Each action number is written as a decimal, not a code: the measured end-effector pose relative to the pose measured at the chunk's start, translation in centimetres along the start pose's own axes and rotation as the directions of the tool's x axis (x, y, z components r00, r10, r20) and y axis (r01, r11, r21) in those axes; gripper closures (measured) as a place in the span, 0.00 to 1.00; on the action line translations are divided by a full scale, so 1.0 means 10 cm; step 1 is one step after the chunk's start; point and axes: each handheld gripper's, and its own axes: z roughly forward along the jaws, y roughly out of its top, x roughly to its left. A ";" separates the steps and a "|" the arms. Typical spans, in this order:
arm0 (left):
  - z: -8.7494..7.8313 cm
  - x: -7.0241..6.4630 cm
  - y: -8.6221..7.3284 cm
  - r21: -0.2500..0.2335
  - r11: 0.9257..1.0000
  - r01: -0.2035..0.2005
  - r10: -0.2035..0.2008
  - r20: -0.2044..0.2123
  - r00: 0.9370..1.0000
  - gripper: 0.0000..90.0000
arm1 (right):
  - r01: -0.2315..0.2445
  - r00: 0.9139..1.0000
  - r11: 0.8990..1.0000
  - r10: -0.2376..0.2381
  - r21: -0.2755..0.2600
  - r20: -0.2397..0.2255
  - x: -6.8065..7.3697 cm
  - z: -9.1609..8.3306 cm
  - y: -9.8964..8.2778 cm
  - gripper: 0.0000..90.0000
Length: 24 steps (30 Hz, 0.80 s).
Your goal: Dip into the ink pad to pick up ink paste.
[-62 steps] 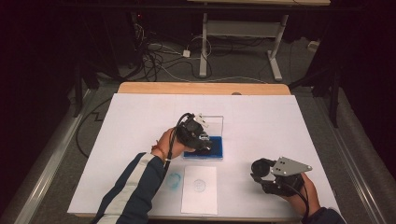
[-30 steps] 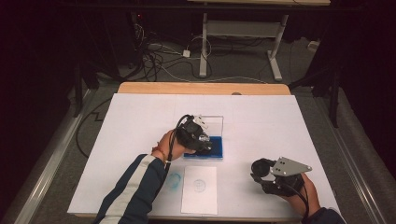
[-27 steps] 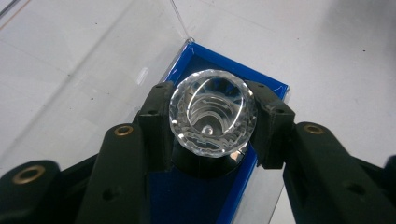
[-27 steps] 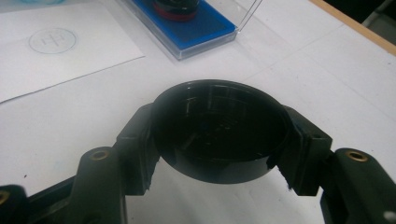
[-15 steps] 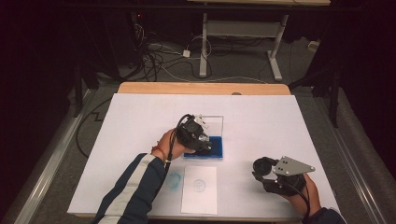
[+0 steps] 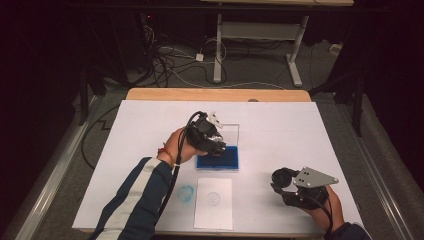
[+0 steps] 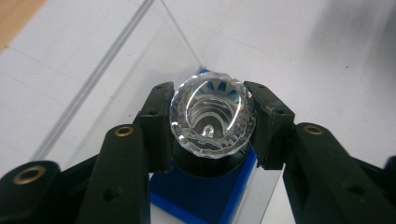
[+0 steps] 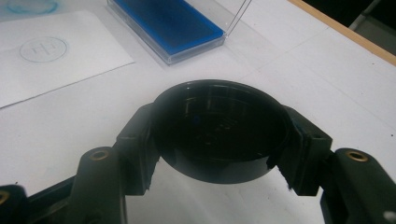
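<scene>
A clear faceted stamp (image 7: 212,119) sits clenched in our left gripper (image 6: 212,140), held just above the blue ink pad (image 6: 218,159) in its open clear case near the middle of the worktop (image 6: 310,130). Toward the near right corner, our right gripper (image 6: 290,187) grasps a round black cap (image 8: 219,133). A stamped paper (image 6: 214,202) lies at the near edge.

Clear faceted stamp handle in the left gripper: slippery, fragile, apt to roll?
The clear faceted stamp handle looks glossy and hard, so probably slippery between the left gripper pads. Its round shape would likely roll if laid sideways. It may chip if dropped.
</scene>
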 end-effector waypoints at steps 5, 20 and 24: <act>-0.04 0.02 0.00 -0.024 1.000 0.010 -0.010 0.009 1.000 0.60 | 0.001 1.000 1.000 -0.001 0.002 -0.003 0.00 0.00 0.00 0.43; 0.42 -0.02 -0.23 -0.004 1.000 0.031 -0.031 0.069 0.997 0.60 | 0.011 1.000 1.000 -0.011 0.016 -0.015 0.01 0.02 -0.01 0.42; 0.45 -0.03 -0.26 -0.023 0.999 0.039 -0.037 0.058 0.998 0.60 | 0.012 1.000 1.000 -0.012 0.024 -0.017 0.01 0.02 -0.01 0.42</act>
